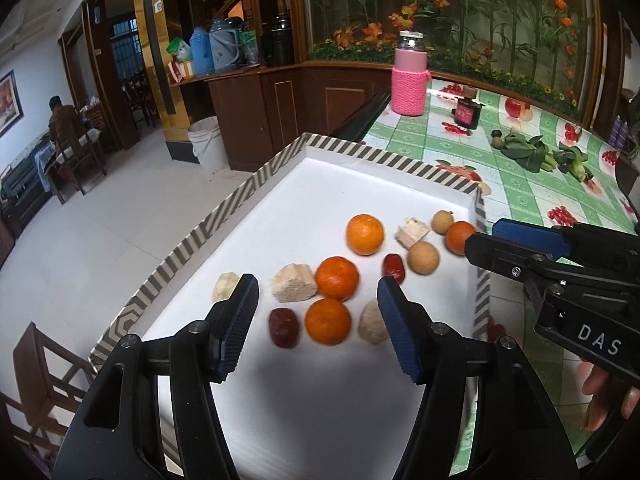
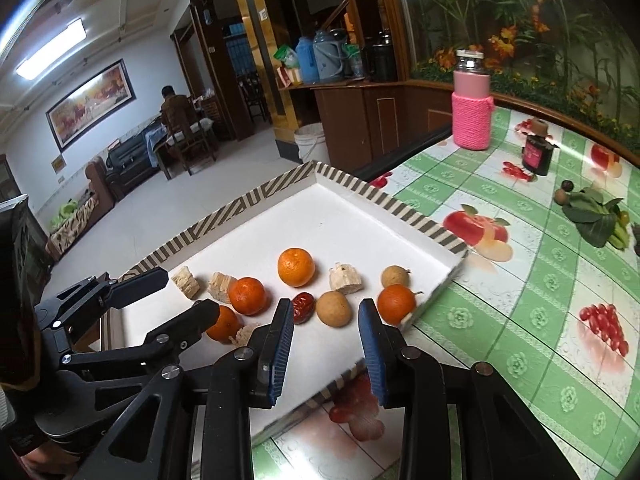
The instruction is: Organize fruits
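**Fruit gathered in the striped tray, both grippers empty above it**

On the bench (image 2: 520, 280), covered in a green checked cloth with fruit prints: a shallow white tray (image 1: 280, 168) with a grey-and-cream striped rim. Inside it, toward the near end: four oranges, one apart at the middle (image 1: 365, 234), two touching side by side (image 1: 337, 283) and (image 1: 328, 321), one (image 1: 458, 237) close to the right wall. Between them two tan round fruits (image 1: 423, 257) and (image 1: 442, 221), two dark red dates (image 1: 394, 266) and (image 1: 283, 327), and pale cut chunks (image 1: 294, 282).

Left gripper (image 1: 318, 320) held over the near part of the tray, jaws apart, nothing between the blue pads. Right gripper (image 2: 326, 344) over the tray's near right corner, jaws narrowly apart, nothing clamped.

Farther back on the bench: a bottle in a pink knitted sleeve (image 1: 409, 80), a small dark jar (image 1: 467, 111) and leafy greens (image 1: 528, 152).
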The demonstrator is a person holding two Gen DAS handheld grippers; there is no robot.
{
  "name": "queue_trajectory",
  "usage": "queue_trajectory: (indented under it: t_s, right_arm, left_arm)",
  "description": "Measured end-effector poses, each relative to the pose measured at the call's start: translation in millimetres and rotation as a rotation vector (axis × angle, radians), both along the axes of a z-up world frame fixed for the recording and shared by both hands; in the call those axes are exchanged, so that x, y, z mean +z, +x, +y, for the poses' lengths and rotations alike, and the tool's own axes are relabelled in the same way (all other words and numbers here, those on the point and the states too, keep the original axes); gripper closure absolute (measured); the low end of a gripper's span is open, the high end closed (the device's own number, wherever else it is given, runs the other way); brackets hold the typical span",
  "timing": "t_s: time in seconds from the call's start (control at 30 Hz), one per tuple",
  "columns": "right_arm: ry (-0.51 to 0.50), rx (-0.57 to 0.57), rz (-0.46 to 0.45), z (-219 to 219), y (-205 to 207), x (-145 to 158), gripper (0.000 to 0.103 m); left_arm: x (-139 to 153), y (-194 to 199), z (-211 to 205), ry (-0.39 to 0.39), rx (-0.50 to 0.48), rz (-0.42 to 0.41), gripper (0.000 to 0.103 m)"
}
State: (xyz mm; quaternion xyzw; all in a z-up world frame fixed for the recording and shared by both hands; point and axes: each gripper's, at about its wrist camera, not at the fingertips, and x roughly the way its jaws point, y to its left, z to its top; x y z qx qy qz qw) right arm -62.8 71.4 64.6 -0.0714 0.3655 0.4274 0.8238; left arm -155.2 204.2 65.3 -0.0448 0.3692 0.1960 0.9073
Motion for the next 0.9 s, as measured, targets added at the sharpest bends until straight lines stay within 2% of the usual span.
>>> queue_trajectory:
  t_s: [0.47,0.77,0.9]
  right_arm:
    - [0.005,-0.115,0.031,-55,11,-13,0.071]
    - [-0.007,-0.260,0.080,-123,34,-30,0.071]
    - [0.011,-0.340,0.110,-161,46,-35,0.070]
  left_arm:
    - [3,24,-50,-0.002,-0.097,-0.002,0.040]
    - [-5,56,-89,-0.099,-0.214,0.055,0.041]
    - [-4,63,-97,-0.107,-0.227,0.058,0.040]
